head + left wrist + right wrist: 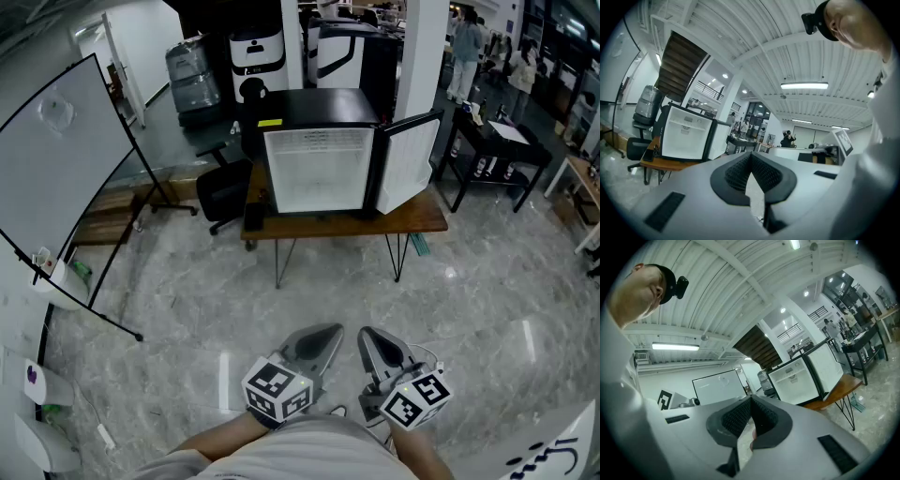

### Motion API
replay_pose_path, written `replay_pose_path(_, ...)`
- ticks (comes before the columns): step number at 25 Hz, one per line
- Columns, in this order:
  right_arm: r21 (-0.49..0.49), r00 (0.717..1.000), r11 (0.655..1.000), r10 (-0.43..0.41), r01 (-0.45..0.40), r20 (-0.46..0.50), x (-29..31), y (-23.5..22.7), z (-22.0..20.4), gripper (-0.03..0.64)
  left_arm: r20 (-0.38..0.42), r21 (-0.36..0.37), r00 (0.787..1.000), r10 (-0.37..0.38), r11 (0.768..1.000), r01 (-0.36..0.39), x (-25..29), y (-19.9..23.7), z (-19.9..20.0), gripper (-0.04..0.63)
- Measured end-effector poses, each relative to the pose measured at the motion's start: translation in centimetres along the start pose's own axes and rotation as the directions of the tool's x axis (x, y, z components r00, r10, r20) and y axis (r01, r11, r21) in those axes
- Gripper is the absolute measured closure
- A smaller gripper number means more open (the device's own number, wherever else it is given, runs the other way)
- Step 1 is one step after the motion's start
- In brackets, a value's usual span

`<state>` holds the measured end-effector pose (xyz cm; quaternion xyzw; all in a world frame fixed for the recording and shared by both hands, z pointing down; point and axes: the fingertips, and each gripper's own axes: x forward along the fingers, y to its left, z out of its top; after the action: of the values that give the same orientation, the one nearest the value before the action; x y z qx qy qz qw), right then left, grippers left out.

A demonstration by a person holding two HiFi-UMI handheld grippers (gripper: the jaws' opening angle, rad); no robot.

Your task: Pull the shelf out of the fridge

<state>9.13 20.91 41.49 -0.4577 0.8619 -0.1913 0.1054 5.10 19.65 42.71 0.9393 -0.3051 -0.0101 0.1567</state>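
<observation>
Whiteboard (61, 155) on wheeled stand, left of frame, tilted. Black office chair (223, 192) just left of wooden table (427, 220) on hairpin legs, upper centre. Black side table (487, 141) upper right, papers on top. People (466, 47) standing top right. Grey marbled floor (328, 291) across middle.

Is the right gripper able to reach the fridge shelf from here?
Probably not: the right gripper sits near the person's body, a stretch of floor from the fridge. Its open door leaves the front clear.
</observation>
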Motion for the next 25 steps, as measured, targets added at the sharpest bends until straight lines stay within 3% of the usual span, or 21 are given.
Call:
replay_pose_path(11, 0.013, 1.000, 1.000, 0.009, -0.009, -0.022, -0.7, -0.6, -0.6, 0.597, -0.021, -0.010, 0.999, 0.024, 1.000, -0.024, 0.3, -0.5, -1.2, 0.589)
replay_pose_path(25, 0.109, 0.997, 0.991, 0.081, -0.082, 0.016, -2.1, -2.7, -0.9, 0.596, -0.043, -0.037, 0.994, 0.097, 0.994, -0.098, 1.4, -1.0, -3.3, 0.589)
